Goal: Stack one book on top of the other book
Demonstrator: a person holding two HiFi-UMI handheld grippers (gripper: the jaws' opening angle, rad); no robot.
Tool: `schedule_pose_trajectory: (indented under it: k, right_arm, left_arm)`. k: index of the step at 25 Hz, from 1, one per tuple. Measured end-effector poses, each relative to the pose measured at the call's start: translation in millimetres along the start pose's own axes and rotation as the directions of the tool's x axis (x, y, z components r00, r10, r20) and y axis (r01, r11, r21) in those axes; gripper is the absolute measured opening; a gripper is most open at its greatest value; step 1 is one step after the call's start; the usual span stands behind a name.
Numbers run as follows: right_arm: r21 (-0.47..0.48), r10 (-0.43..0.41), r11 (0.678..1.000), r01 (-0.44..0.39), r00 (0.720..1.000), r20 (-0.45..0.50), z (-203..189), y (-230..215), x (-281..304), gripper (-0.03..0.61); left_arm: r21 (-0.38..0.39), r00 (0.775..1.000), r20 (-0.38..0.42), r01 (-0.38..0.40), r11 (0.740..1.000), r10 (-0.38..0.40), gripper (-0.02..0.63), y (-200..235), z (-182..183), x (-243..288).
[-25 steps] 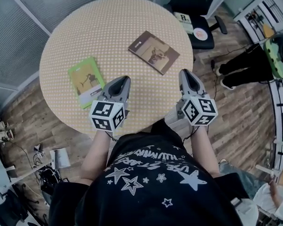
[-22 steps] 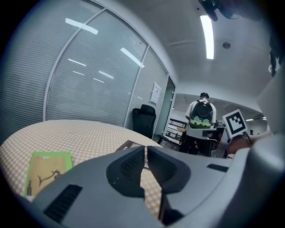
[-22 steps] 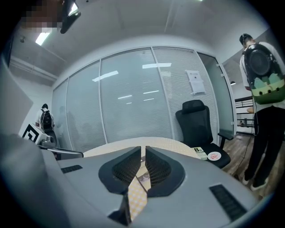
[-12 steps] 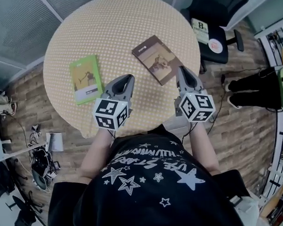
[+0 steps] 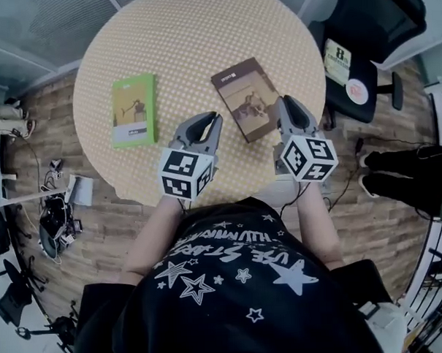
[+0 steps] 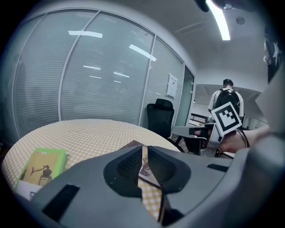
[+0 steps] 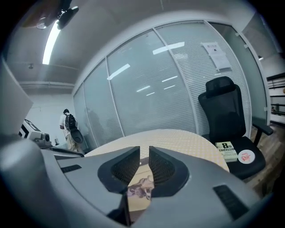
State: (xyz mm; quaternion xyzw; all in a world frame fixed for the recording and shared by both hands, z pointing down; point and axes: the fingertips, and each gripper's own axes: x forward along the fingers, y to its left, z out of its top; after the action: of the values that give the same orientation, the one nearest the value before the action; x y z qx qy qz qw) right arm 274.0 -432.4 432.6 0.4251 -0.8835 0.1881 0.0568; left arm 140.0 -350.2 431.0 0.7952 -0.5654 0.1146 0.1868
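Both claws are all but closed and empty. Our left claw (image 5: 210,121) and our right claw (image 5: 286,105) each show only a thin slit between the jaws, with nothing pinched in it. They hang over the near side of the round desk (image 5: 193,34), flanking the near corner of the brown book (image 5: 243,94). That book lies flat and askew toward the desk's right rim, and we see its cover through both slits. The green book (image 5: 134,110) lies flat, well apart from it, toward the left.

We judge the step in hand to be the reach for the brown book, with no stacking yet begun. To do it well we should open the jaws before we arrive, because a thin, flat book offers nothing to shut jaws. We would come in low at a corner and tip or slide the book with one claw. The other claw can then slip a jaw beneath and close firmly.
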Motion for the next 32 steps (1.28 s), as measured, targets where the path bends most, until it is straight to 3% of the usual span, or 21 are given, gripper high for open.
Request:
schedule_pose_trajectory:
  k: [3, 5, 7, 14, 22, 32]
  right_arm:
    - [0.02, 0.033, 0.999, -0.031, 0.996, -0.077, -15, -20, 13, 0.075]
    - [0.028, 0.062, 0.998, -0.059, 0.99, -0.127, -23, -29, 22, 0.125]
    - [0.032, 0.091, 0.996, -0.087, 0.98, -0.177, -32, -35, 30, 0.16]
    - [0.062, 0.172, 0.985, -0.16, 0.926, -0.338, -68, -43, 51, 0.249]
    - [0.058, 0.195, 0.98, -0.191, 0.859, -0.474, -102, -56, 65, 0.275]
    - [0.107, 0.264, 0.963, -0.247, 0.792, -0.55, -120, -63, 78, 0.275]
  left_arm:
    - [-0.054, 0.996, -0.054, -0.07, 0.996, 0.067, 0.031, 4, -15, 13]
    - [-0.1, 0.992, -0.082, -0.101, 0.99, 0.093, 0.102, 5, -23, 20]
    - [-0.147, 0.989, -0.104, -0.121, 0.982, 0.106, 0.116, 5, -31, 25]
    - [-0.26, 0.981, -0.181, -0.112, 0.959, 0.066, 0.19, -5, -60, 55]
    - [-0.347, 0.962, -0.271, -0.141, 0.927, 0.045, 0.297, -9, -92, 86]
    - [-0.428, 0.948, -0.314, -0.191, 0.884, 0.053, 0.321, 3, -108, 114]
